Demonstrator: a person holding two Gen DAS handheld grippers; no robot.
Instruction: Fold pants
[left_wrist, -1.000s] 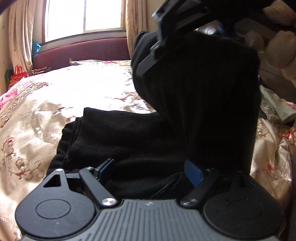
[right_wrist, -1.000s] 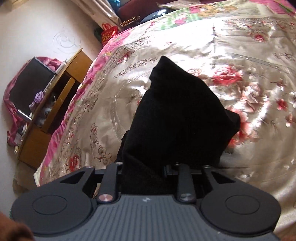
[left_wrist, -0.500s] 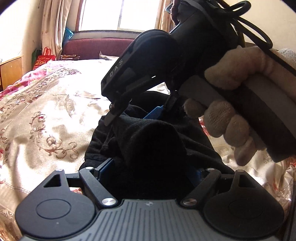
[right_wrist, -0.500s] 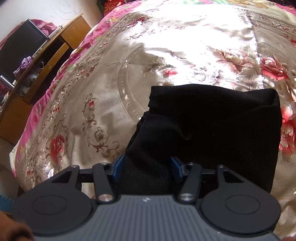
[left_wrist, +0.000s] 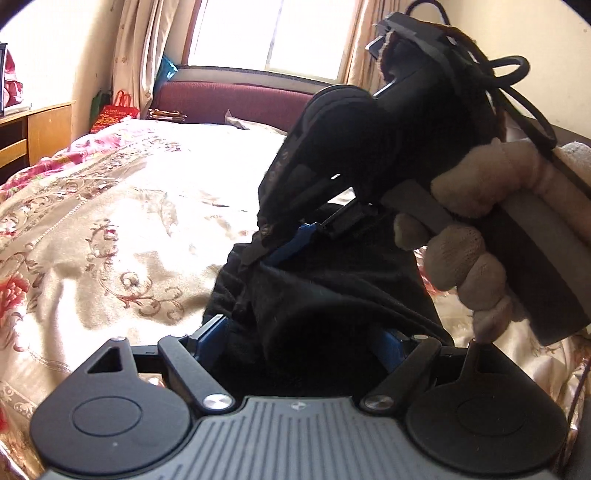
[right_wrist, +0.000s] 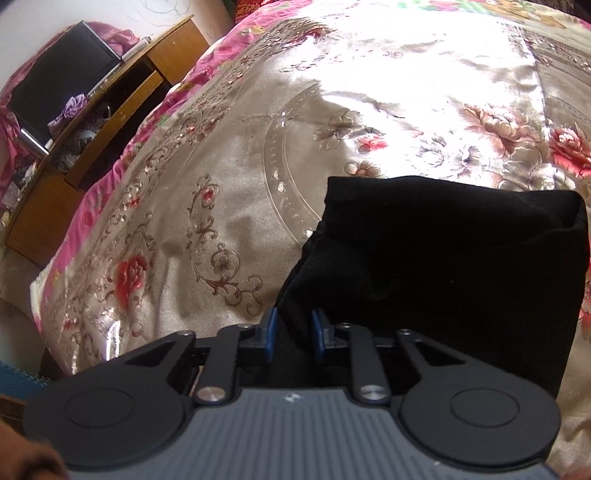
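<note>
Lying folded on the bedspread (right_wrist: 229, 206), the black pants (right_wrist: 461, 266) make a thick block near the bed's near edge; the right gripper (right_wrist: 293, 330) has its blue pads close together, pinching a fold at the pants' near left corner. The left gripper (left_wrist: 301, 341) has its pads spread wide with a bunched roll of pants between them; whether they press it I cannot tell; just beyond, a gloved hand (left_wrist: 469, 240) holds the right gripper down on the pants.

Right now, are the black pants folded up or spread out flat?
Folded. The black pants lie doubled into a thick, squarish bundle on the bedspread, with both the right gripper and left gripper around the cloth.
</note>
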